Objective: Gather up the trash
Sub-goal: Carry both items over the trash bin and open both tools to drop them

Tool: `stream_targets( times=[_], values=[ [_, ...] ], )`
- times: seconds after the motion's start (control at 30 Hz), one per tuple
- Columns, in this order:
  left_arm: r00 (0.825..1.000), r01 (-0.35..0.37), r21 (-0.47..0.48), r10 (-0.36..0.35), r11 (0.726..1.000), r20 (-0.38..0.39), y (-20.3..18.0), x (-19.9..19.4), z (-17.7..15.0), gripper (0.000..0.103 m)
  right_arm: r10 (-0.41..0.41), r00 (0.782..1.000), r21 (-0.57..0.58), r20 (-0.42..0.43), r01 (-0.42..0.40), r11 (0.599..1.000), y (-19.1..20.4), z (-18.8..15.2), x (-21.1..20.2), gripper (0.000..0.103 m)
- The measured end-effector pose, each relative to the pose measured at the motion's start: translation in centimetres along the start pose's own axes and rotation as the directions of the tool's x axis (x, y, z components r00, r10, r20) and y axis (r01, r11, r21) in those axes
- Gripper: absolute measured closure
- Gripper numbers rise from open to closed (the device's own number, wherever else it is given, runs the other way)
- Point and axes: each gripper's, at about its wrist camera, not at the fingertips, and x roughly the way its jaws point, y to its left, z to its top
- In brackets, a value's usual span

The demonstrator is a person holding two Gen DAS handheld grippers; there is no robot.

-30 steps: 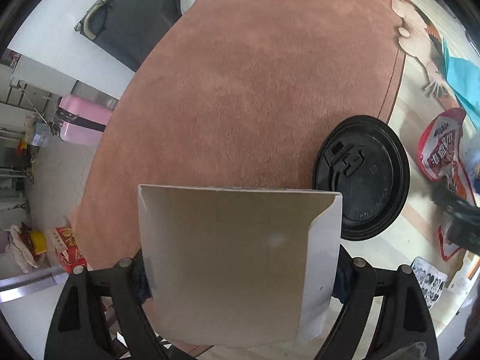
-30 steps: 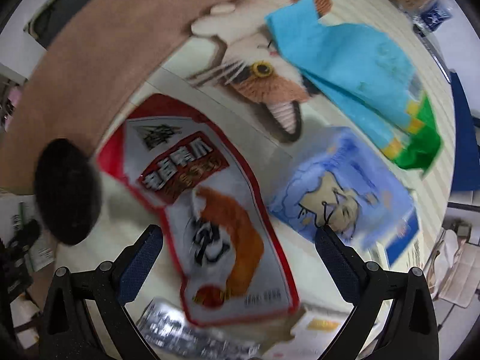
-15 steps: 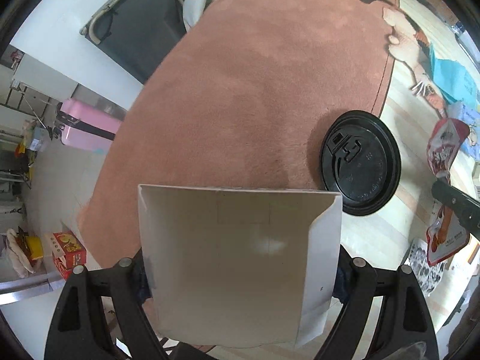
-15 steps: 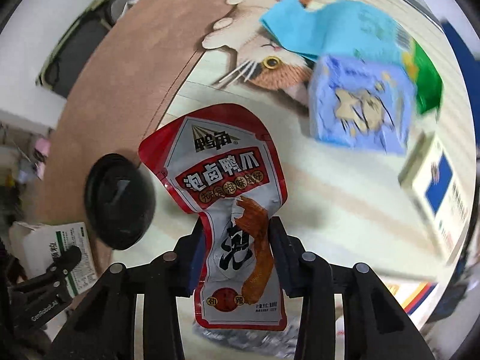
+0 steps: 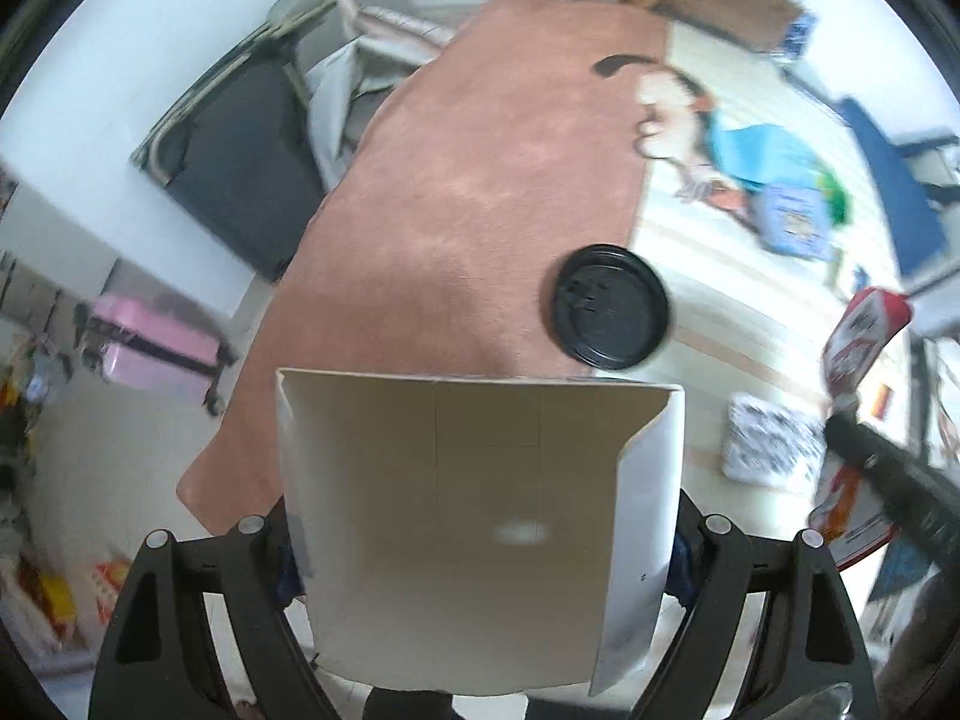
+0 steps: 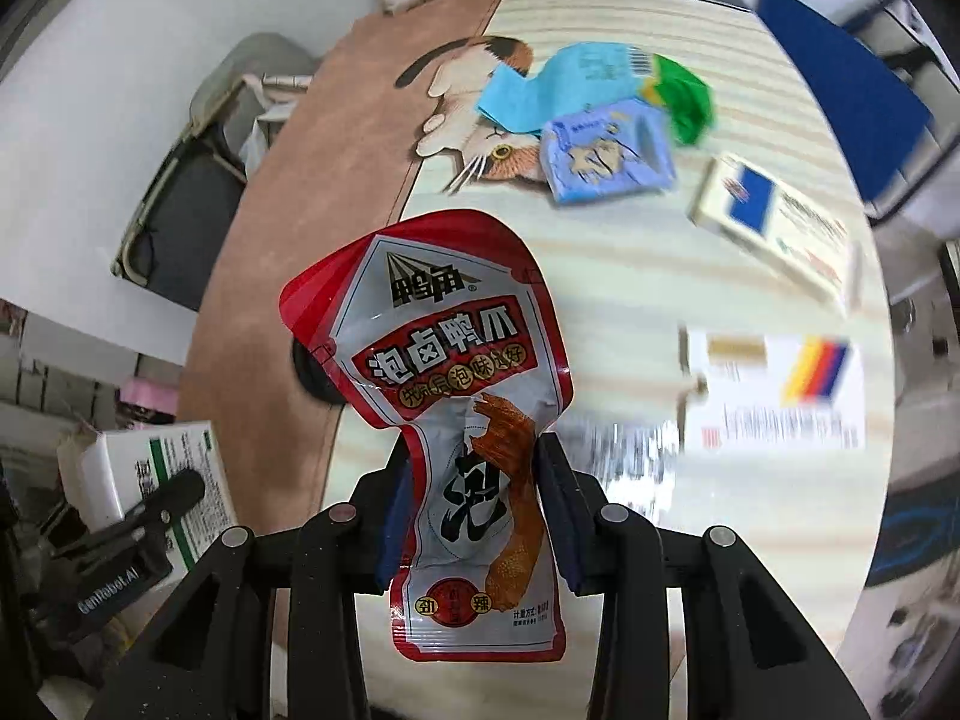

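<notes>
Right gripper (image 6: pixel 474 498), lower centre of its view, jaws just closed, pinching a red-and-silver snack pouch (image 6: pixel 447 372) above the cat-print mat (image 6: pixel 600 276). Left gripper (image 5: pixel 480 546) clamps an open cardboard box (image 5: pixel 456 516); a black cup lid (image 5: pixel 609 306) lies right of centre.

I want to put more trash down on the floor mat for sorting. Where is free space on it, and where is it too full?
Free: the brown half of the mat, from the black lid up to the dark chair, is bare. Crowded: the striped half, with the blue tissue pack, turquoise bag, white-and-blue box and papers close together.
</notes>
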Motion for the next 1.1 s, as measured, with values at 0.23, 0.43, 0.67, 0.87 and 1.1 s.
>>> stream_targets(
  times=[0.23,0.43,0.67,0.87,1.1],
  values=[
    [0.989,0.112,0.195,-0.129,0.974,0.073,1.7,-4.9,-5.9,0.017,-0.034,0.995,0.155,0.094,0.019,0.988,1.8,-11.6,-6.6,0.063],
    [0.983,0.158,0.332,-0.179,0.930,0.031,4.7,-6.6,-12.9,0.017,-0.067,0.992,0.319,0.110,0.028,0.947,3.8,-23.9,-8.8,0.063],
    [0.979,0.192,0.376,-0.150,0.906,-0.138,6.6,-1.5,-20.4,0.017,-0.050,0.999,0.436,0.008,0.041,0.899,4.2,-35.3,-5.9,0.064],
    [0.957,0.202,0.358,-0.105,0.912,-0.272,5.9,6.9,-25.5,0.017,-0.017,0.994,0.489,-0.109,0.068,0.869,1.6,-42.1,1.3,0.064],
    [0.896,0.239,0.297,-0.092,0.924,-0.434,4.0,21.9,-29.9,0.017,0.040,0.978,0.535,-0.203,0.076,0.841,-2.9,-47.4,13.8,0.064]
  ],
)
